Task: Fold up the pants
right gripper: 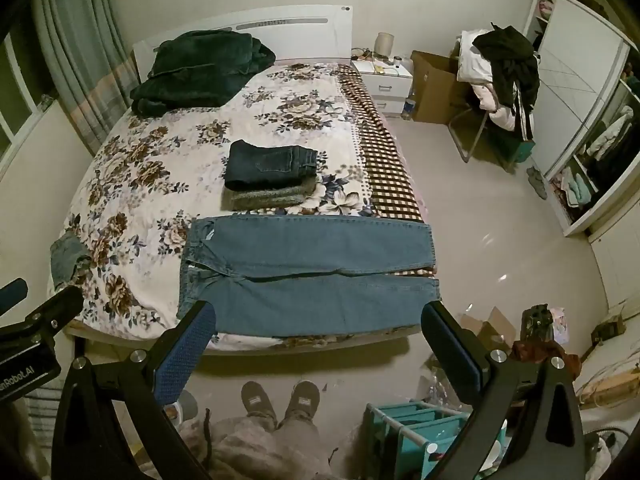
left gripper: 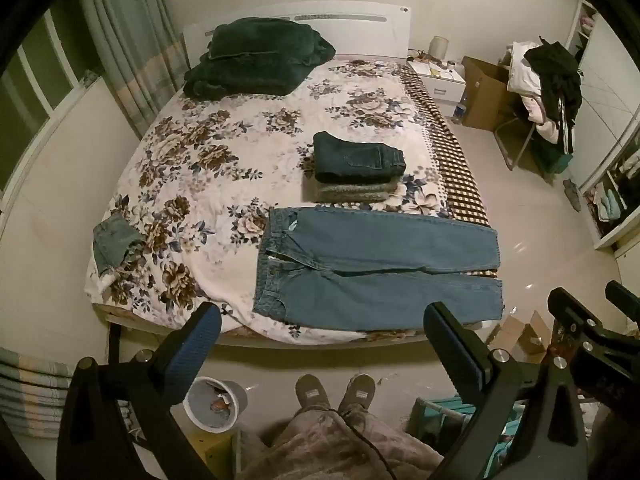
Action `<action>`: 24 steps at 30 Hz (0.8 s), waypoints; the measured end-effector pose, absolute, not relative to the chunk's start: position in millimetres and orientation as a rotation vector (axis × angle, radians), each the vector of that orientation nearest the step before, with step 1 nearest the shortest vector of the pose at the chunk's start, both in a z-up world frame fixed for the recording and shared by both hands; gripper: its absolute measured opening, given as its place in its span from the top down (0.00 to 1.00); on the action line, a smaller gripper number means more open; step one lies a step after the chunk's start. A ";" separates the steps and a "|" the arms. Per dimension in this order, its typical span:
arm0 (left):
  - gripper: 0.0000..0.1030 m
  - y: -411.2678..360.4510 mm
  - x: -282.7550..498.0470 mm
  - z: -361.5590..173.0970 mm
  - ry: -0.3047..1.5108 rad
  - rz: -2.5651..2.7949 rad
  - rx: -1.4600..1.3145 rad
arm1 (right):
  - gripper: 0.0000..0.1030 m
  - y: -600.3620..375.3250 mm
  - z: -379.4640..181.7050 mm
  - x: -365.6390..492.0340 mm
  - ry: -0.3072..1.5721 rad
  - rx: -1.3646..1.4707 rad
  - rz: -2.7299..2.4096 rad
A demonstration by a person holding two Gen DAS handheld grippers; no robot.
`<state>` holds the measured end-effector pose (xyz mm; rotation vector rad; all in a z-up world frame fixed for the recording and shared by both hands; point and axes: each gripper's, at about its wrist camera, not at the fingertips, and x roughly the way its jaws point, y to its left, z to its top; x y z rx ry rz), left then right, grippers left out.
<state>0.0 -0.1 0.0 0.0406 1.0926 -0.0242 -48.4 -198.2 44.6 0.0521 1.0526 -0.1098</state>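
In the left wrist view, shorts (left gripper: 114, 242) are seen at 9 o'clock on the bed (left gripper: 224, 148), the jeans (left gripper: 372, 268) are laid flat at centre, waistband toward 9 and legs toward 3 o'clock, and a folded stack (left gripper: 356, 166) lies at 12 o'clock of them. The left gripper (left gripper: 322, 320) is held apart, gripping nothing, above the bed's near edge. The right gripper (right gripper: 318, 320) is likewise spread and unloaded.

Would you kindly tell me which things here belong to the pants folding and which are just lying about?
Job:
- jeans, spread flat on the bed
- folded stack
- left tool, open
- right tool, open

Lying about:
- green blanket
- denim shorts
- bin
- boxes
- clothes chair
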 end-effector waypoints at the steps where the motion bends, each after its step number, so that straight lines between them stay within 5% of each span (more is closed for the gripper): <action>1: 0.00 0.3 0.0 -0.1 1.092 -0.039 0.023 | 0.00 -197.8 43.4 -51.3 1.052 0.052 -0.110; 24: 0.00 -3.3 -6.2 5.9 1.082 -0.038 0.024 | 0.00 -185.3 40.4 -60.2 1.055 0.048 -0.106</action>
